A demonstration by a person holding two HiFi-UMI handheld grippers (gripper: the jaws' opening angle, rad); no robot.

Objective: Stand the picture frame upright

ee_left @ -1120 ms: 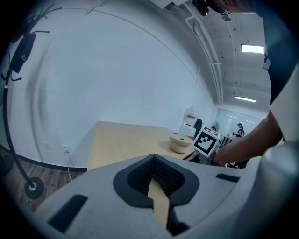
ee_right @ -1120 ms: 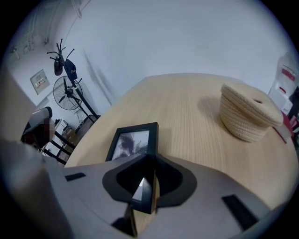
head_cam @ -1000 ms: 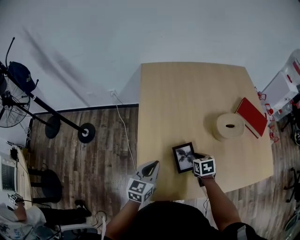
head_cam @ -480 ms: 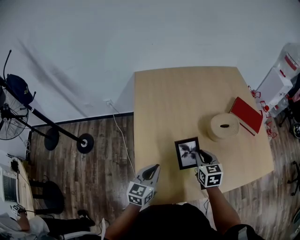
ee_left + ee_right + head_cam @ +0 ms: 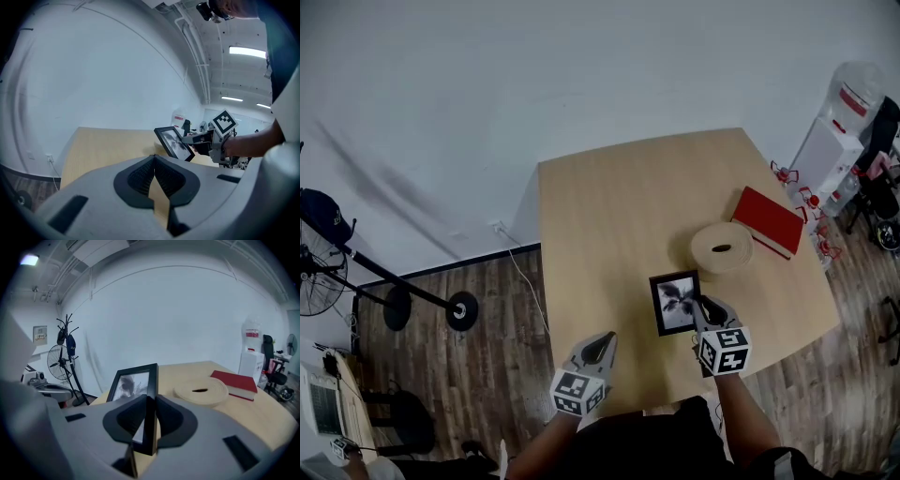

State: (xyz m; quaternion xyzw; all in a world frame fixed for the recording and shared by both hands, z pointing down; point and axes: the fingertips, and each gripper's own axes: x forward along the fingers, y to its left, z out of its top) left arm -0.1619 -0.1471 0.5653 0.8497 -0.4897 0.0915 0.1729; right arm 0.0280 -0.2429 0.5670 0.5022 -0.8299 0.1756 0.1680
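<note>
A black picture frame (image 5: pixel 674 302) with a grey leaf print is held above the near part of the wooden table (image 5: pixel 619 216). My right gripper (image 5: pixel 701 306) is shut on its right edge. In the right gripper view the frame (image 5: pixel 133 383) stands on edge between the pads (image 5: pixel 165 413), its picture side facing left. The left gripper view shows the frame (image 5: pixel 174 143) tilted, clear of the tabletop, with the right gripper (image 5: pixel 199 139) beside it. My left gripper (image 5: pixel 601 341) hovers at the table's near left edge, shut on nothing, well apart from the frame.
A beige roll (image 5: pixel 722 248) lies flat on the table behind the frame, with a red book (image 5: pixel 767 220) just beyond it to the right. A standing fan (image 5: pixel 319 272) and a stand base (image 5: pixel 461 310) are on the wooden floor to the left. A water dispenser (image 5: pixel 830 141) stands at the far right.
The right gripper has raised the frame a little off the table while keeping its hold. The head view has swung, so the table sits further left. The left gripper has barely moved.
</note>
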